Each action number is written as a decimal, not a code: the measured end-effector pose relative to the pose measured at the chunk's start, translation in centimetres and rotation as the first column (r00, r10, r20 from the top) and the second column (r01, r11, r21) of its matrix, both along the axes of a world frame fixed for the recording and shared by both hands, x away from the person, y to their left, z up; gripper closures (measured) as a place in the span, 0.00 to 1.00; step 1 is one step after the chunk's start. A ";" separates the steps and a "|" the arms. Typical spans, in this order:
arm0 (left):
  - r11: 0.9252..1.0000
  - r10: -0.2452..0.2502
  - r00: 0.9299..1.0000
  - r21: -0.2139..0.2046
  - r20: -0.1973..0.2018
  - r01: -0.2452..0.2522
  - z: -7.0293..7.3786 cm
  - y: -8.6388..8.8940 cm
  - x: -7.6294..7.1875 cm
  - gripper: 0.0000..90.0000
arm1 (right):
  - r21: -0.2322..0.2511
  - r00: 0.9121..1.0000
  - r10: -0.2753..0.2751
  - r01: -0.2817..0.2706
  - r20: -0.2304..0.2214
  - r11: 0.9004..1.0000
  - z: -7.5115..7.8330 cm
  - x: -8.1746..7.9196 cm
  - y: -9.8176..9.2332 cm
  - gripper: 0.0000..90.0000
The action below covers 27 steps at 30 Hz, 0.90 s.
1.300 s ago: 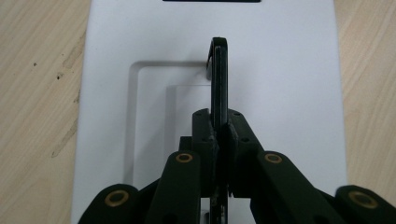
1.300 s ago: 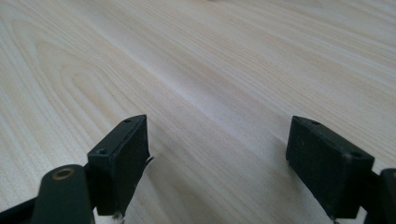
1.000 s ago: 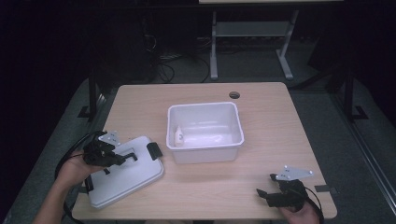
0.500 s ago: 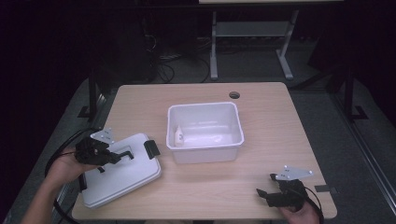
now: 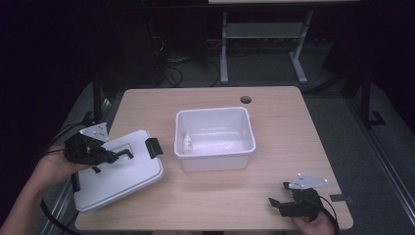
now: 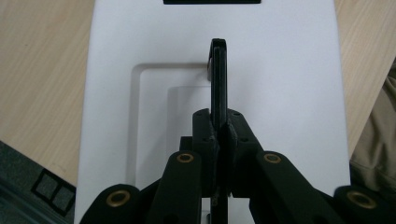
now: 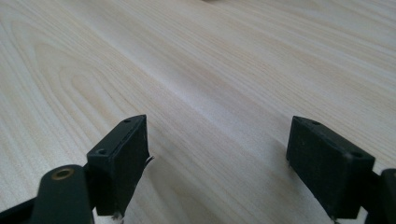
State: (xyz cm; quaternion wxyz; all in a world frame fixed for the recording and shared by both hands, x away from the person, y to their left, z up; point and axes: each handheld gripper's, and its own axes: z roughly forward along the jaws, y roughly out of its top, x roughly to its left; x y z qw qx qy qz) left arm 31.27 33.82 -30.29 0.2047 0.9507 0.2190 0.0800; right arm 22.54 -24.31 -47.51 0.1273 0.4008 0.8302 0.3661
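Left gripper (image 5: 105,155): jaws clenched flat on the thin black hinged handle (image 6: 218,79), which stands up on edge from its recess in the white rectangular plastic lid (image 5: 122,171).

Lid: at the table's left near corner, beside the bin, its outer corner hanging past the table edge. Whether it rests fully on the wood or is tipped up at the handle side cannot be told. Black latch clip (image 5: 153,147) on the end toward the bin. Judged light, stiff, smooth-faced; likely to swing or tilt under a single central grip. The handle is the sound place to hold; the bare rims look slippery for flat pads.

Right gripper (image 5: 283,205): jaws spread wide, holding nothing, low over the pale wood-grain table top (image 7: 243,70) at the right near corner.

White open-topped rectangular plastic bin (image 5: 215,161): mid-table, upright, well apart from the right gripper. A small pale object (image 5: 187,143) lies inside by its left wall; kind not discernible.
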 end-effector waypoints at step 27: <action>0.998 -0.038 0.997 -0.049 0.061 0.041 5.4 -0.9 0.2 0.94 | 0.003 1.000 0.007 -0.007 0.000 1.000 0.0 0.3 0.4 0.22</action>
